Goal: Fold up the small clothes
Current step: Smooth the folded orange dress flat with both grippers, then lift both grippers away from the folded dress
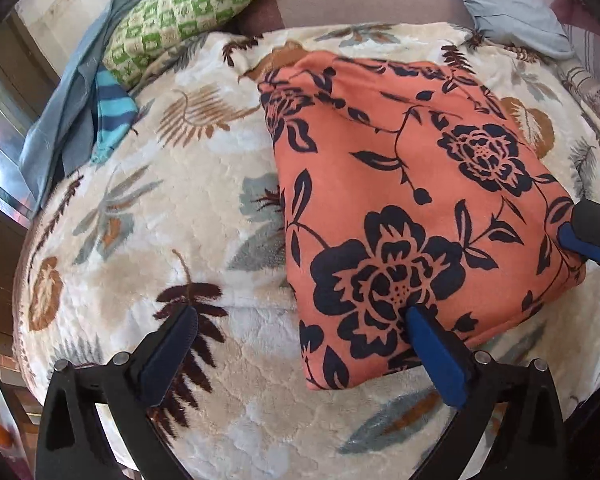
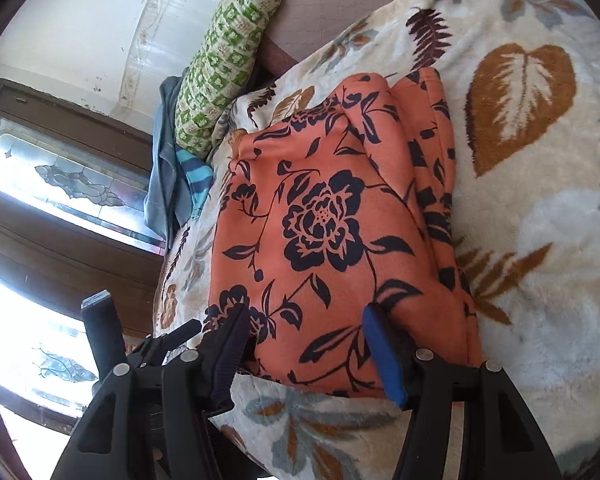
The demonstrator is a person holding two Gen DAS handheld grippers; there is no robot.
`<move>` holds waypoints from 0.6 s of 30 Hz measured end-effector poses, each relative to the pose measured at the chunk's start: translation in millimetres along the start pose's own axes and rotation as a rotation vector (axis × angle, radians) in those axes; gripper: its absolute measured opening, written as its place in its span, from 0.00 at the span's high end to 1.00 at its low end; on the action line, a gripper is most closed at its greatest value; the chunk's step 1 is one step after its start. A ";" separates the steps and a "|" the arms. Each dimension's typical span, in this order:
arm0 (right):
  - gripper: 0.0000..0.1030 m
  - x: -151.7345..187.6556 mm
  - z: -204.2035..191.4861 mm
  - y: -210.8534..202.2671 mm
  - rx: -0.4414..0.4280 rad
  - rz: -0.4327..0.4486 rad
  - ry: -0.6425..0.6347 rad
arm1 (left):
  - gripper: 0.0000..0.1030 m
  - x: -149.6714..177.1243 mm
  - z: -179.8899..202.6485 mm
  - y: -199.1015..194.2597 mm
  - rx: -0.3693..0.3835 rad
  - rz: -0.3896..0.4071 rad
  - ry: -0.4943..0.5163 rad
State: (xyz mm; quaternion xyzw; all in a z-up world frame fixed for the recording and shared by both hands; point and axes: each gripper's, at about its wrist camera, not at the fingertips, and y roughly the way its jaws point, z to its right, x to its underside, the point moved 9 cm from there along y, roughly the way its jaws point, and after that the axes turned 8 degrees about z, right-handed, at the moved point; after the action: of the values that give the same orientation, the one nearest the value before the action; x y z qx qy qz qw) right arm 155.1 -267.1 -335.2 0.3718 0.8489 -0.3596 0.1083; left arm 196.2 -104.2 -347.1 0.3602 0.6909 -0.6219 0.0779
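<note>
Left wrist view is showing an orange garment with dark flowers lying folded into a compact block on a cream blanket with a leaf print, which is covering a bed or couch. In this view the left gripper is hovering with its jaws spread wide and nothing between the pads; one finger is hanging over the blanket, the other over the garment's near edge. Right wrist view is showing the right gripper with its jaws partly apart, straddling the garment's near edge; whether the pads are pressing the cloth I cannot tell. A green checked cushion and a striped blue cloth are lying well apart at the blanket's far side. Judging by the neat layers, the folding of this piece is looking nearly or fully done, and the next move is probably calling for setting it aside or fetching another small garment.
</note>
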 end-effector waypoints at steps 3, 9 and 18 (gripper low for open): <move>0.39 6.9 -13.8 -24.3 0.018 0.066 -0.082 | 0.00 -8.3 -4.7 -30.4 -0.048 0.088 0.026; 0.39 23.3 -37.4 -74.7 0.088 0.173 -0.197 | 0.00 -32.8 -27.7 -96.6 -0.061 0.274 -0.027; 0.36 -0.3 -94.5 -134.4 0.198 0.324 -0.317 | 0.00 -48.0 -60.5 -174.0 -0.080 0.440 -0.093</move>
State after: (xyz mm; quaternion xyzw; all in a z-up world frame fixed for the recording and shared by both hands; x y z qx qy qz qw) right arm 67.8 -264.4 -195.9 0.4509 0.7113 -0.4728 0.2593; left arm 148.3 -62.3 -167.7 0.4700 0.6154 -0.5780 0.2575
